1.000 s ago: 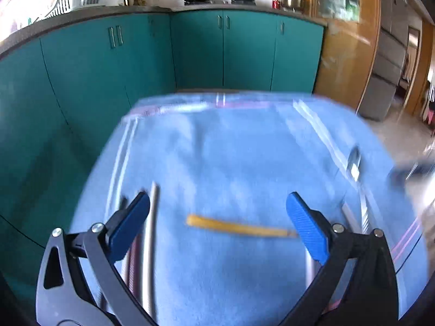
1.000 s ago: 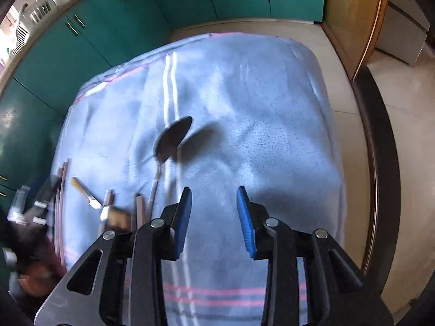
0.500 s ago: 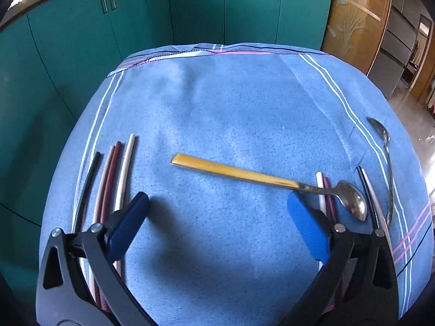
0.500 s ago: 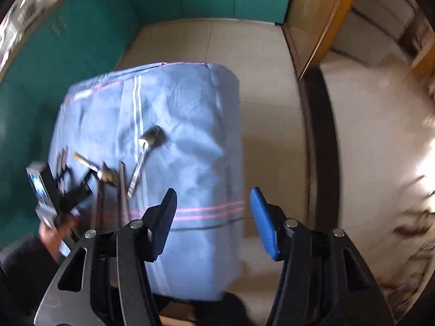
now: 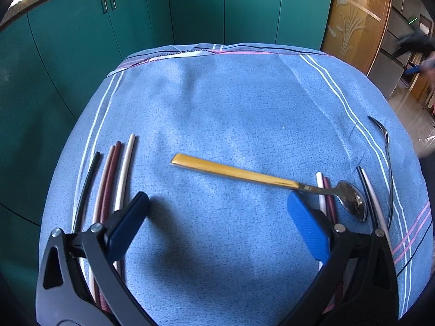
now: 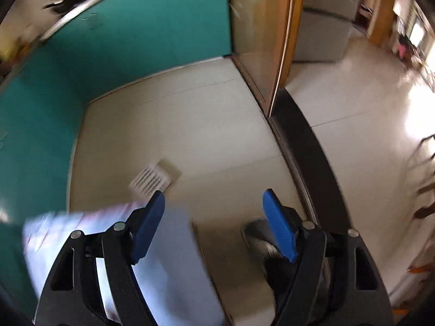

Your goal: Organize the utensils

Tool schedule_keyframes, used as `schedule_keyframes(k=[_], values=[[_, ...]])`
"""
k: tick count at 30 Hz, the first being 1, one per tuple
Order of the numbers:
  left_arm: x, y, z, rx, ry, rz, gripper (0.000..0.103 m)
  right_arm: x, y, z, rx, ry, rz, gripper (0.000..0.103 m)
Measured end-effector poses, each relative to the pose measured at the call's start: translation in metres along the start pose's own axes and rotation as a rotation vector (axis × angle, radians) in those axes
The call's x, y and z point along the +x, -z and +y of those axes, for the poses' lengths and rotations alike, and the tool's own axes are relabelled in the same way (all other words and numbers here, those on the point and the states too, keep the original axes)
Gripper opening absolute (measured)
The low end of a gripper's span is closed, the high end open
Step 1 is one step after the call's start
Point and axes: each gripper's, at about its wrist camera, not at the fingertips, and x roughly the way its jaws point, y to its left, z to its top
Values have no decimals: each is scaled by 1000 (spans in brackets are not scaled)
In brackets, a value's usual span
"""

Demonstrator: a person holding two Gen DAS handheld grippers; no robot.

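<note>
Left wrist view: we are looking down on a blue striped cloth (image 5: 231,103) carrying the utensils; teal cabinets (image 5: 190,13) are standing behind it.
Gold-handled spoon (image 5: 244,175): lying across the cloth's middle, its bowl resting on the right-hand chopsticks (image 5: 326,190).
Left-hand chopsticks (image 5: 114,174): four lying side by side near the cloth's left stripe.
Steel spoon (image 5: 387,157): lying along the cloth's right edge, apart from the others.
Right wrist view: we are seeing blurred floor tiles (image 6: 195,125), a white floor vent (image 6: 152,179) and only a corner of the cloth (image 6: 174,258); no utensil is showing here.
Left gripper (image 5: 217,217): we are holding its blue fingers (image 5: 307,233) spread wide above the cloth, nothing between them, touching nothing.
Right gripper (image 6: 213,222): its jaws have just been opening and are standing well apart, empty, pointing at the floor beside the cloth.
</note>
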Motion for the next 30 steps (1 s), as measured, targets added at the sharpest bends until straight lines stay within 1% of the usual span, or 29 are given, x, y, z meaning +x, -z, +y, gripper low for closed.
schedule_keyframes(k=[1,2,4,5,6,7,8,9,10,11,12,13,14,15,17,19,21,24,27,30], values=[[0,0,0,0,0,0,100,35,-10,-5,34,50,46,73],[0,0,0,0,0,0,100,74,-19,-17,110,77,101,73],[0,0,0,0,0,0,100,115,-26,-35,174,89,138,73],[0,0,0,0,0,0,100,138,-28,-46,160,125,138,73],[0,0,0,0,0,0,100,153,-30,-56,160,177,158,73],[0,0,0,0,0,0,100,172,-32,-71,214,244,214,73],[0,0,0,0,0,0,100,181,-34,-80,262,256,246,73],[0,0,0,0,0,0,100,192,-39,-92,319,244,275,73],[0,0,0,0,0,0,100,195,-45,-96,316,245,266,73],[0,0,0,0,0,0,100,198,-51,-95,286,255,256,73],[0,0,0,0,0,0,100,202,-57,-92,274,243,267,73],[0,0,0,0,0,0,100,205,-60,-87,258,201,268,73],[0,0,0,0,0,-1,100,206,-60,-82,235,195,260,73],[0,0,0,0,0,-1,100,209,-64,-75,204,209,272,73],[0,0,0,1,0,-1,100,212,-67,-68,192,170,299,73],[0,0,0,1,0,-1,100,210,-72,-59,196,185,301,73],[-1,0,0,1,0,-1,100,206,-71,-50,204,191,296,73],[0,0,0,1,0,-1,100,200,-60,-26,173,185,298,73],[0,1,0,1,0,-1,100,182,-54,-10,146,192,229,73],[0,1,0,1,0,-1,100,160,-46,0,128,221,152,73]])
